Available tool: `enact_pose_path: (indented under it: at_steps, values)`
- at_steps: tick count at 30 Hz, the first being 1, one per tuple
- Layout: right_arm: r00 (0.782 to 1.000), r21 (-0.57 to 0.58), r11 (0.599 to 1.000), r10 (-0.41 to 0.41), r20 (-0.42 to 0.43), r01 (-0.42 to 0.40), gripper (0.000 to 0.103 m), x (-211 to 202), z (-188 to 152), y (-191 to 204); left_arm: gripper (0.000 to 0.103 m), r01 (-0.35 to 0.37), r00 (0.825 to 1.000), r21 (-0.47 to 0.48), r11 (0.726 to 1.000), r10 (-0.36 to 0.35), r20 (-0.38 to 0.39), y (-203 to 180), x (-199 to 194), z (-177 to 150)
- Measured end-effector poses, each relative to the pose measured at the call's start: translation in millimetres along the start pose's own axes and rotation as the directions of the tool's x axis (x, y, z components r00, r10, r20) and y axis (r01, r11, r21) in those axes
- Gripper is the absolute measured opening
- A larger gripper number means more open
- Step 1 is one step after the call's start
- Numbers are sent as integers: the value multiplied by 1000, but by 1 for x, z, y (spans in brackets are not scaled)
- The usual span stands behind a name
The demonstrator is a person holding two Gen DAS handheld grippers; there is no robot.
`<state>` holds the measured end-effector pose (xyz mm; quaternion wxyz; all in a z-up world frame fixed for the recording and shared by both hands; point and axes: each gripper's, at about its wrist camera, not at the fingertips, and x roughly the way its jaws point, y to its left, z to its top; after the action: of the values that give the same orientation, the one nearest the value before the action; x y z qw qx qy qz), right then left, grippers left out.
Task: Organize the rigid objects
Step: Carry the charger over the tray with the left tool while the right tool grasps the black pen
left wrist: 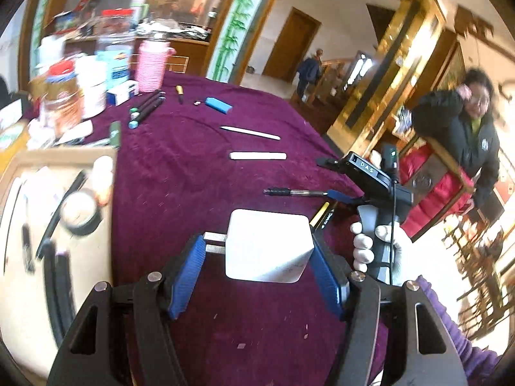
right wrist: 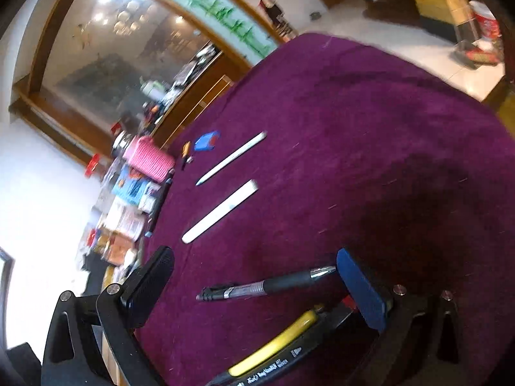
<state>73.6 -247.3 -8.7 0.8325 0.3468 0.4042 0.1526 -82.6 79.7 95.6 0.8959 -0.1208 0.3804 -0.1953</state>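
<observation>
**Left wrist view first: white plug block clamped, tray lying off to the left**

Left wrist view is showing the left tongs [left wrist: 257,238] clamped on a white plug block [left wrist: 268,246]. One blue pad is pressing its right face and the other is meeting the two metal prongs that stick out of its left side, so the block's prong axis is running straight across the grip. The block is hanging just above the purple-clothed bench [left wrist: 180,177], close in to the near edge. The cardboard tray [left wrist: 64,152], already holding a tape roll and some dark pens, is sitting to the left of the tongs, beside them and not ahead. My guess is that the block is heading there, which is asking for a sideways swing to the left. The tongs are pointing forward and down at a moderate slant. To the right, a white-gloved hand [left wrist: 376,247] is gripping the handle of the right tongs [left wrist: 338,197], which are lying farther from the tray.

Right wrist view is showing the right tongs standing apart with nothing gripped, tilted down over the cloth. A black pen [right wrist: 267,284] is lying on the bench between the fingers, its metal tip right at the blue pad, its long axis running from one finger to the other. Closing as they stand would be squeezing it end to end, so I am judging that a roll of the wrist is needed first. A yellow-and-black marker [right wrist: 283,350] is lying nearer still, below the pen.
</observation>
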Motion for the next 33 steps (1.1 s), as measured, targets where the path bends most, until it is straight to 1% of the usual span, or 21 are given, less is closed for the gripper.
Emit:
enact_pose_path:
  at_steps: [2,5,7,8,9,10,11,13,15,17,18,20,21,22,24,26,27,28,29,31,33]
  values:
    - [996,8,998,64,-59,-63,103,9,-2,6,65,-7,1000,-23,1000,7,10,9,-11,-7]
    - [976,-16,993,115,-183,-120,103,26,-12,25,65,0,1000,-48,999,1,20,21,-22,-16]
    - [953,-56,988,123,-278,-144,103,37,-24,42,65,3,1000,-57,998,-1,27,26,-27,-20]
    - [937,-79,984,127,-326,-161,103,41,-29,50,65,9,999,-64,998,-7,32,29,-31,-23]
    - [913,-98,977,140,-383,-191,103,44,-36,59,65,14,999,-69,997,-12,34,32,-34,-24]
    - [900,-118,971,142,-411,-208,103,43,-41,66,65,19,999,-75,997,-16,36,35,-36,-26]
    - [905,-154,968,120,-408,-198,103,40,-44,74,65,20,999,-81,996,-17,40,38,-38,-27]
    - [933,-253,958,40,-358,-138,103,30,-44,91,65,24,999,-97,995,-20,47,45,-42,-29]
    - [950,-352,934,-53,-307,-61,103,28,-47,105,65,37,998,-119,992,-31,50,52,-45,-30]
    - [953,-420,908,-118,-280,-11,101,33,-51,115,65,44,998,-140,989,-36,58,61,-50,-31]
    - [952,-462,887,-154,-263,16,97,39,-56,121,65,42,998,-149,988,-33,60,66,-52,-31]
    - [947,-539,840,-221,-232,64,83,53,-63,129,65,35,998,-169,985,-24,66,76,-59,-34]
    - [942,-558,827,-244,-232,76,73,61,-65,130,65,28,998,-179,983,-16,67,82,-63,-35]
    - [937,-565,821,-256,-236,82,67,67,-67,131,65,18,998,-192,981,-4,69,88,-66,-36]
    - [925,-590,800,-297,-238,105,64,82,-72,130,65,-7,997,-215,976,23,71,101,-74,-38]
    - [927,-627,768,-318,-197,130,57,85,-76,134,65,-31,996,-238,971,51,76,115,-83,-41]
    - [922,-643,750,-344,-175,158,41,86,-77,136,65,-40,995,-245,969,61,76,120,-85,-41]
    - [915,-658,730,-372,-154,186,22,87,-78,137,65,-59,994,-256,965,80,75,128,-89,-42]
    - [909,-665,718,-391,-141,206,21,87,-77,138,65,-70,993,-262,963,92,76,133,-91,-43]
    - [913,-634,748,-376,-160,196,11,83,-74,135,65,-95,989,-283,955,122,81,146,-98,-45]
    - [920,-609,766,-363,-148,204,11,76,-72,132,65,-112,987,-300,947,141,79,155,-102,-46]
